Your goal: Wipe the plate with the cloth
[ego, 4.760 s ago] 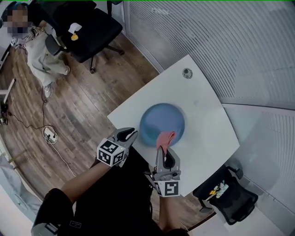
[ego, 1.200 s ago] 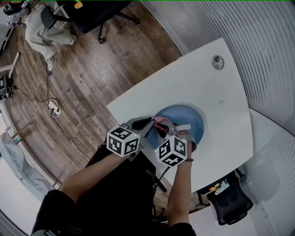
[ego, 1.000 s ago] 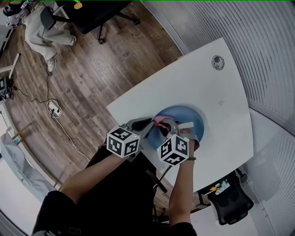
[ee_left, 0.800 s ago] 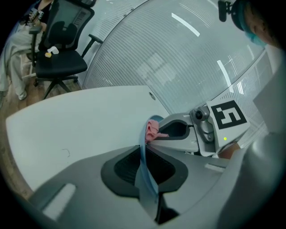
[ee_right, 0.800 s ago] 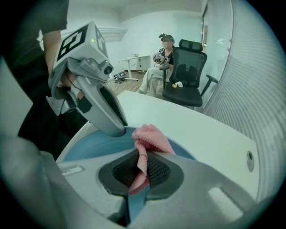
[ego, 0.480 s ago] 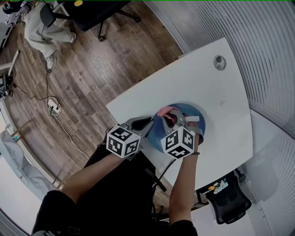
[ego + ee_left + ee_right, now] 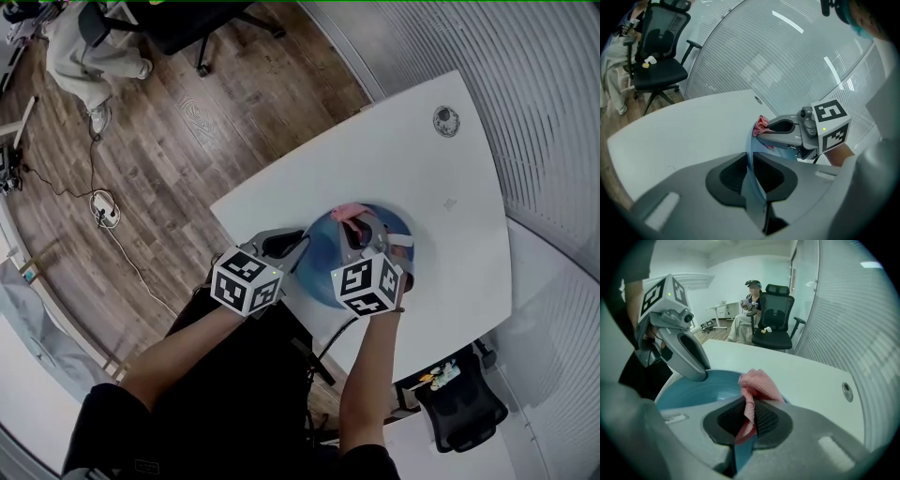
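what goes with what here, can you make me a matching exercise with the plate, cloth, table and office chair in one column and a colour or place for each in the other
Column one:
1 plate
2 cloth
3 table
4 office chair

Column two:
a black
b pinched in the right gripper
c blue
d white

Pairs: 1-c; 2-b; 3-d; 4-a

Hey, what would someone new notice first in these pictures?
First, the blue plate at the near edge of the white table, its rim in the left claw, whose jaws have just been opening. The right claw pinches a pink cloth at the plate's far rim.
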A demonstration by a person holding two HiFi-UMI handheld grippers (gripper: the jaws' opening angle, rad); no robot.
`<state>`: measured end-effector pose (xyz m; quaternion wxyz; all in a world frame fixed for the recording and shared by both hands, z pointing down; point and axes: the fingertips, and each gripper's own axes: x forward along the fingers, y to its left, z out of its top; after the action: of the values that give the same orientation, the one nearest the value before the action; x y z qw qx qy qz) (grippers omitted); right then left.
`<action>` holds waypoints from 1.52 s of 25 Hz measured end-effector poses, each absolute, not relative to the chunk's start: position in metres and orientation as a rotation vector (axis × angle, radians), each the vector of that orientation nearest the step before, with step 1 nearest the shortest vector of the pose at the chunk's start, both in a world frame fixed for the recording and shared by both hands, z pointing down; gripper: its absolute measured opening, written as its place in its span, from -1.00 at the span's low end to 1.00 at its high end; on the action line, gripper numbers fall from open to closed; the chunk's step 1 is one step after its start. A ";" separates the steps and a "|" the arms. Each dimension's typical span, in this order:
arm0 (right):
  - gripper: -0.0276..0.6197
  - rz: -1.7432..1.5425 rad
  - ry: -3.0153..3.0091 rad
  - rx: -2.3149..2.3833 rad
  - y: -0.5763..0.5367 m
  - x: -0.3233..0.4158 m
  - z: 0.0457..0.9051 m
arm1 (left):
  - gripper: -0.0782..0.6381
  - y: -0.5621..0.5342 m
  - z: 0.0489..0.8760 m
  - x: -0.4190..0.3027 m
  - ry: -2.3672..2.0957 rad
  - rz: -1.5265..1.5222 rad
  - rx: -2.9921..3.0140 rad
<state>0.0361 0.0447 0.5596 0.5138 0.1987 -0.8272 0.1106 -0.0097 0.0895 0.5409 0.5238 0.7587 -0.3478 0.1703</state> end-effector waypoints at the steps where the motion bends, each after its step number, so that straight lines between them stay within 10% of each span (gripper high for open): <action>1: -0.83 0.259 -1.988 0.479 0.045 0.036 0.560 | -0.66 0.089 0.541 -0.009 -0.836 0.410 1.815; 38: -0.84 0.411 -1.682 0.896 0.039 0.144 0.566 | -0.70 0.088 0.547 -0.007 -0.885 0.461 1.780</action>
<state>0.1442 0.0389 0.5657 0.5613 0.3805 -0.7140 0.1745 -0.0067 0.0880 0.5472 0.5229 0.7435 -0.3697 0.1925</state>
